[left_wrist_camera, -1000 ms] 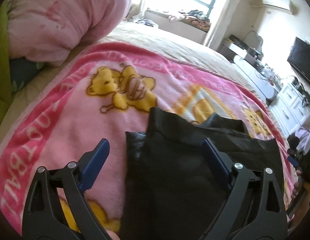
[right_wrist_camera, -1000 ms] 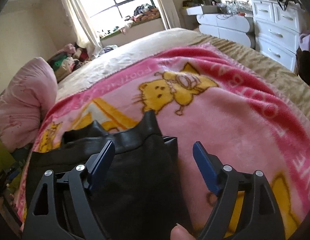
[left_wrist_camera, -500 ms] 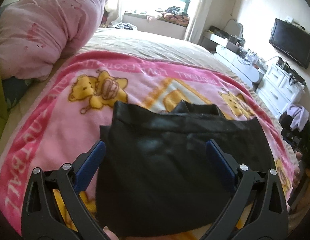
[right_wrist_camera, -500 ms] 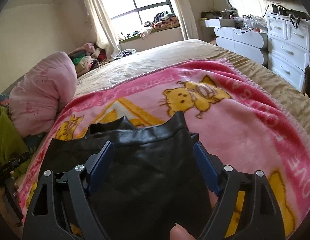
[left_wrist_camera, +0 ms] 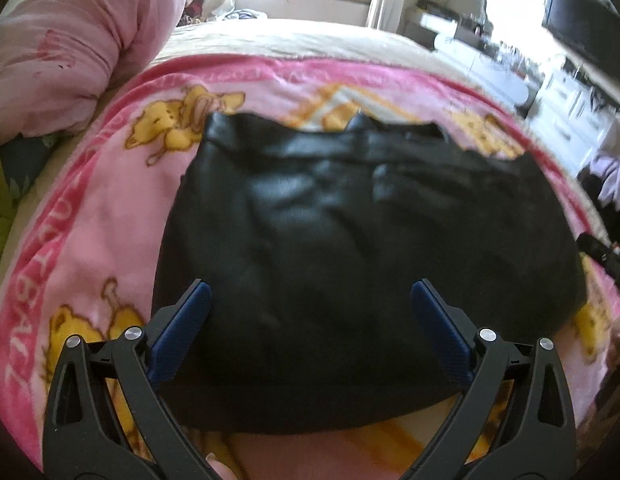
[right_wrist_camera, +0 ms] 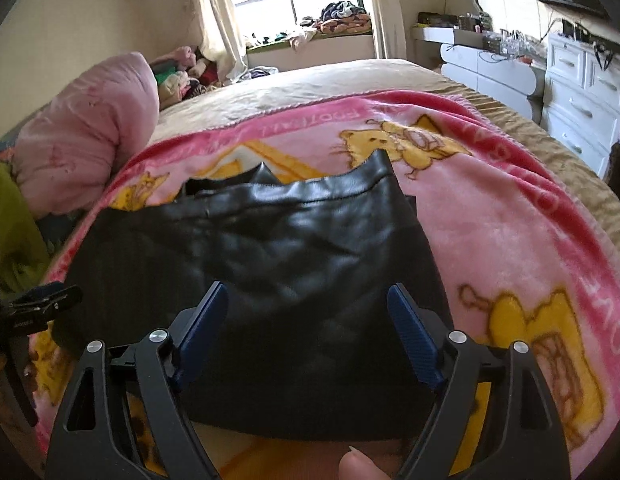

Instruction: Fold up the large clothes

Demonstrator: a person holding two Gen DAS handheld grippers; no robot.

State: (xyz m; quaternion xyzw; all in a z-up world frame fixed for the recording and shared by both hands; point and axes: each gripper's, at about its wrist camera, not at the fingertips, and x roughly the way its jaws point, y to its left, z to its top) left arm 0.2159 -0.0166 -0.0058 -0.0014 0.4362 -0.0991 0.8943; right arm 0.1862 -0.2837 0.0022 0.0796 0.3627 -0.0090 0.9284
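Note:
A black leather-like garment [left_wrist_camera: 349, 248] lies folded flat on a pink blanket [left_wrist_camera: 110, 216] printed with yellow bears. The left gripper [left_wrist_camera: 310, 288] hovers over the garment's near half, open, with its blue pads [left_wrist_camera: 186, 328] spread wide and nothing pinched. In the right wrist view the same garment [right_wrist_camera: 270, 264] fills the middle. Over its near edge the right gripper [right_wrist_camera: 306, 289] is open, its jaws opening a little wider, and no cloth is caught between them. A thumb tip [right_wrist_camera: 357, 466] shows at the bottom.
A rolled pink quilt [right_wrist_camera: 90, 132] lies at the bed's left, with green cloth [right_wrist_camera: 10, 232] beside it. White drawers [right_wrist_camera: 581, 92] and a wall television [left_wrist_camera: 585, 36] stand to the right. Clothes are piled on the window sill [right_wrist_camera: 333, 20]. The left gripper's tip [right_wrist_camera: 42, 304] shows at the left edge.
Both grippers have swung toward the garment's middle and drawn back a little, so it now sits centred between each pair of fingers. The garment itself has not moved.

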